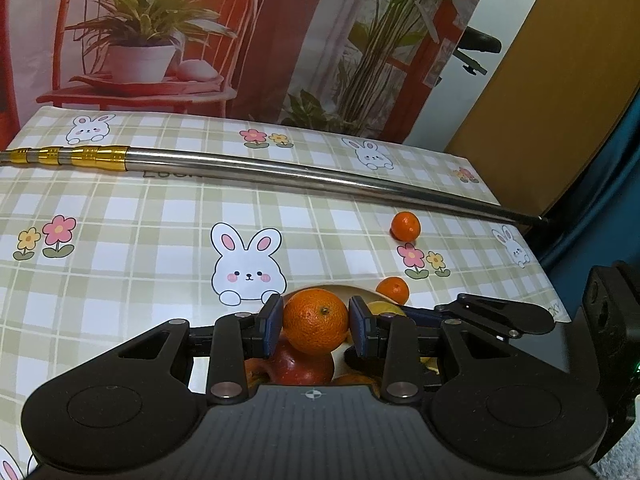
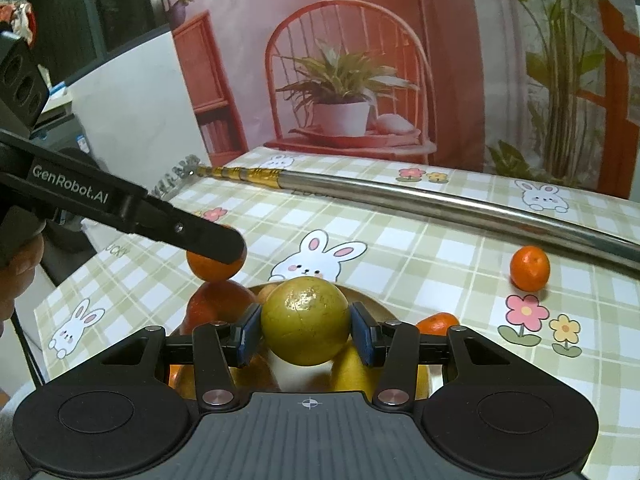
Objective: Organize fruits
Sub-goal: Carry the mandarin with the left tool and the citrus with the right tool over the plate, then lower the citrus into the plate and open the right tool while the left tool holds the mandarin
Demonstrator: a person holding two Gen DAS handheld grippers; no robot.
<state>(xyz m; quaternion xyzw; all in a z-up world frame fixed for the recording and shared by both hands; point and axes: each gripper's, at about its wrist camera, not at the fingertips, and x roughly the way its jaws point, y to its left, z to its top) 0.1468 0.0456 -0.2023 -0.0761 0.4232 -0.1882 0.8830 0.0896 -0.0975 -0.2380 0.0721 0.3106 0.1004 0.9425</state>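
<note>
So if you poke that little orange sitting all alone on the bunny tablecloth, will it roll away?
Probably yes. The lone small orange is round and rests on the flat tablecloth with nothing touching it, so a nudge would likely send it rolling. The metal pole lying behind it might stop it that way. It looks small, so probably light and firm enough to pinch.

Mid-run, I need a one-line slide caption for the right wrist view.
Right gripper holds a yellow-green fruit over the fruit bowl; one tangerine remains on the tablecloth.
</note>
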